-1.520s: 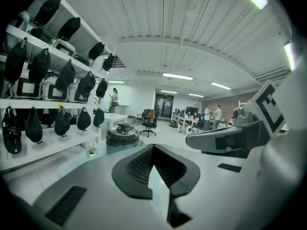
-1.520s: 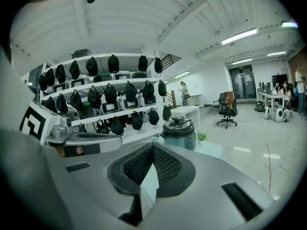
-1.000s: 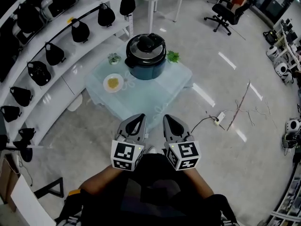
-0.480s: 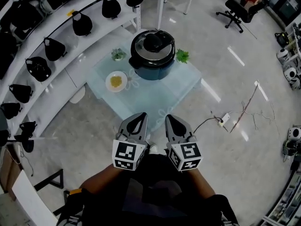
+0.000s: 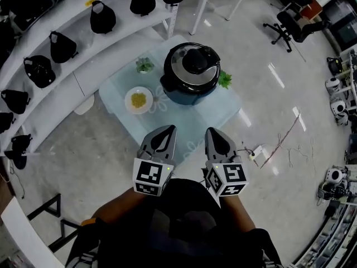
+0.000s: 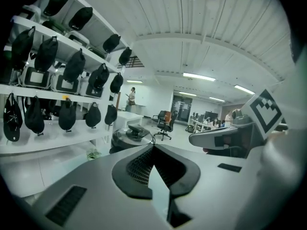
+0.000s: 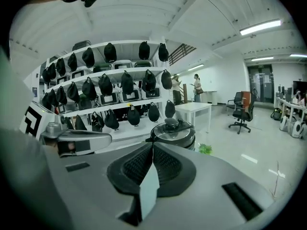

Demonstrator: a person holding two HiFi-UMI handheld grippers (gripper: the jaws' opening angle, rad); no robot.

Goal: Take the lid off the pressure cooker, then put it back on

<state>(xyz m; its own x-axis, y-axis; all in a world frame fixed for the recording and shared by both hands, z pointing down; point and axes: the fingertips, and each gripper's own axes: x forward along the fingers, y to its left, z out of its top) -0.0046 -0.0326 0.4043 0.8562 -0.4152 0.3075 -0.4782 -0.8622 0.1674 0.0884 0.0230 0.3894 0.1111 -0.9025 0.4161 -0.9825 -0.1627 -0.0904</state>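
The left hand-held gripper (image 5: 166,130) and the right hand-held gripper (image 5: 215,132) are travelling side by side, each with its jaws pressed together and pinching nothing. They are drawing nearer to the bench (image 5: 178,116) than a second ago, and their tips are now reaching its near edge. The pressure cooker (image 5: 191,77) is standing towards the far side, lid (image 5: 194,63) seated, so by my reading the approach is continuing.

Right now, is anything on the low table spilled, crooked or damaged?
Nothing stands out on the table. The lid sits evenly on the pressure cooker, the plate holds its yellow food, and no spill shows. Only the loose cable trailing across the floor from the power strip looks untidy.
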